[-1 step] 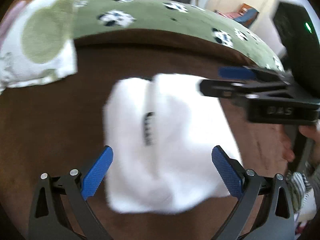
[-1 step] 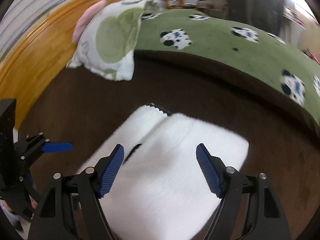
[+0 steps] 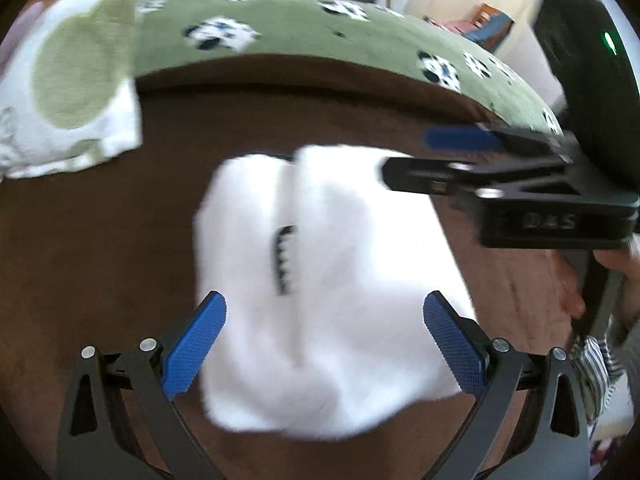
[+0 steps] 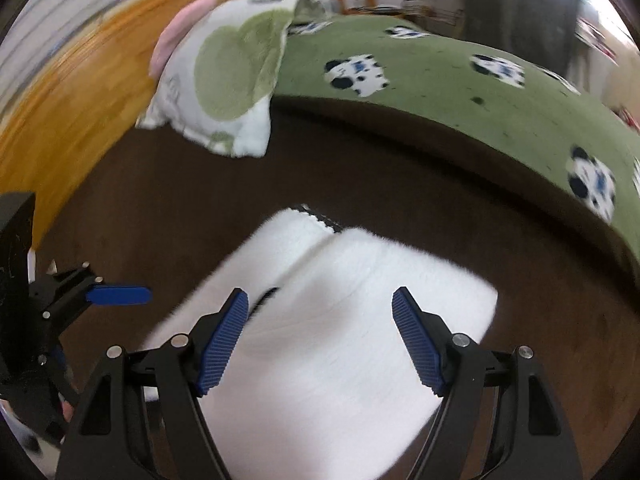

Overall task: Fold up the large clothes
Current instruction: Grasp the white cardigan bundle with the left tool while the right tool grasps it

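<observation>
Left view: my left tongs (image 3: 324, 340) apart, empty, over the folded white garment (image 3: 320, 280) on the brown sheet (image 3: 100, 240); pillow (image 3: 68, 80) far left, green blanket (image 3: 320, 36) behind. Right view: right tongs (image 4: 320, 338) apart, empty, garment below.

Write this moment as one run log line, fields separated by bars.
stage: fold laid down | white garment: folded, flat on brown bedcover | left gripper: open, empty | right gripper: open, empty, above garment
</observation>
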A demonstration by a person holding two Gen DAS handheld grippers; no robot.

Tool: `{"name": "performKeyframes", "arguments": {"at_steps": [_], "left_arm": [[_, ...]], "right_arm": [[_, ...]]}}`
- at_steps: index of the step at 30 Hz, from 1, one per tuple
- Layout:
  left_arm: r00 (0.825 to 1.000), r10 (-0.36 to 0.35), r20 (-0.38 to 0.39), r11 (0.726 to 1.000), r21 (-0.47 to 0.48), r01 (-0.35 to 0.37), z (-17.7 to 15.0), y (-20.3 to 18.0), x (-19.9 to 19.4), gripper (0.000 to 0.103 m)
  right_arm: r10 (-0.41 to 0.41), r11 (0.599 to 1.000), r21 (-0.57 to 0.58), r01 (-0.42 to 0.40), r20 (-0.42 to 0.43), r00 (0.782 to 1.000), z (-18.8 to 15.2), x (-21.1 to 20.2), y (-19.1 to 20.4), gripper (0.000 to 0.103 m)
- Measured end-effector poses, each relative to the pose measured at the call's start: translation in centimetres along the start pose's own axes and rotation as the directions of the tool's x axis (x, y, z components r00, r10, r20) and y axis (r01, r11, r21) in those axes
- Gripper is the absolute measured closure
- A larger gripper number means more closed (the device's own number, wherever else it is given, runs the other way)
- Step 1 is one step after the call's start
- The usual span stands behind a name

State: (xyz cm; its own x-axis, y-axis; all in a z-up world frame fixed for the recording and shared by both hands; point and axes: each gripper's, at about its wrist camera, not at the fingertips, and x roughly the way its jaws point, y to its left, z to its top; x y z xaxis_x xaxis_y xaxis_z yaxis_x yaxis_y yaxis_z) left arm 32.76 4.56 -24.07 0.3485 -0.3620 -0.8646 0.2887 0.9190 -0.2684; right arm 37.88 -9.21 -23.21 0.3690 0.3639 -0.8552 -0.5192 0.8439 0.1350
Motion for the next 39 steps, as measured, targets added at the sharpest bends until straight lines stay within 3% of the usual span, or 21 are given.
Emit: {"name": "performKeyframes", "arguments": {"at_steps": [3, 9, 15, 21, 25, 28, 30, 33, 39], "left_arm": [[0.998, -0.046, -0.046, 0.999, 0.000, 0.046, 0.5, -0.8, 2.4, 0.006], [0.988, -0.125, -0.091, 0.991, -0.067, 0.119, -1.9, 0.1, 5.0, 0.006], [0.978, -0.204, -0.053, 0.970, -0.149, 0.194, -4.4, 1.8, 5.5, 0.006], [0.974, -0.223, -0.036, 0.963, -0.164, 0.214, -5.3, 1.9, 5.7, 0.006], [0.973, -0.230, -0.022, 0.960, -0.168, 0.223, -5.4, 1.7, 5.6, 0.009], [0.972, -0.232, -0.025, 0.961, -0.162, 0.225, -5.4, 1.5, 5.2, 0.019], [0.969, -0.245, -0.033, 0.956, -0.172, 0.236, -5.4, 1.3, 5.1, 0.025], [0.967, -0.249, -0.053, 0.954, -0.187, 0.235, -5.3, 1.7, 5.7, 0.028], [0.963, -0.262, -0.063, 0.948, -0.205, 0.245, -5.2, 2.0, 5.6, 0.054]], "right_arm": [[0.034, 0.998, -0.045, -0.035, -0.026, 0.999, 0.6, 1.3, -1.4, 0.025], [0.133, 0.970, -0.183, -0.159, -0.146, 0.980, 2.0, 5.6, -4.4, 0.024], [0.240, 0.901, -0.289, -0.323, -0.287, 0.927, 3.4, 10.1, -5.0, 0.024], [0.283, 0.845, -0.336, -0.415, -0.377, 0.882, 3.7, 13.2, -4.6, 0.025], [0.309, 0.834, -0.318, -0.451, -0.408, 0.859, 3.4, 13.6, -4.7, 0.042], [0.302, 0.845, -0.308, -0.437, -0.398, 0.866, 3.4, 13.3, -4.9, 0.060], [0.310, 0.850, -0.290, -0.439, -0.398, 0.864, 3.3, 12.8, -5.0, 0.077], [0.294, 0.858, -0.284, -0.428, -0.411, 0.863, 3.1, 12.7, -4.6, 0.084], [0.274, 0.883, -0.265, -0.388, -0.380, 0.883, 3.4, 11.7, -4.5, 0.089]]}}
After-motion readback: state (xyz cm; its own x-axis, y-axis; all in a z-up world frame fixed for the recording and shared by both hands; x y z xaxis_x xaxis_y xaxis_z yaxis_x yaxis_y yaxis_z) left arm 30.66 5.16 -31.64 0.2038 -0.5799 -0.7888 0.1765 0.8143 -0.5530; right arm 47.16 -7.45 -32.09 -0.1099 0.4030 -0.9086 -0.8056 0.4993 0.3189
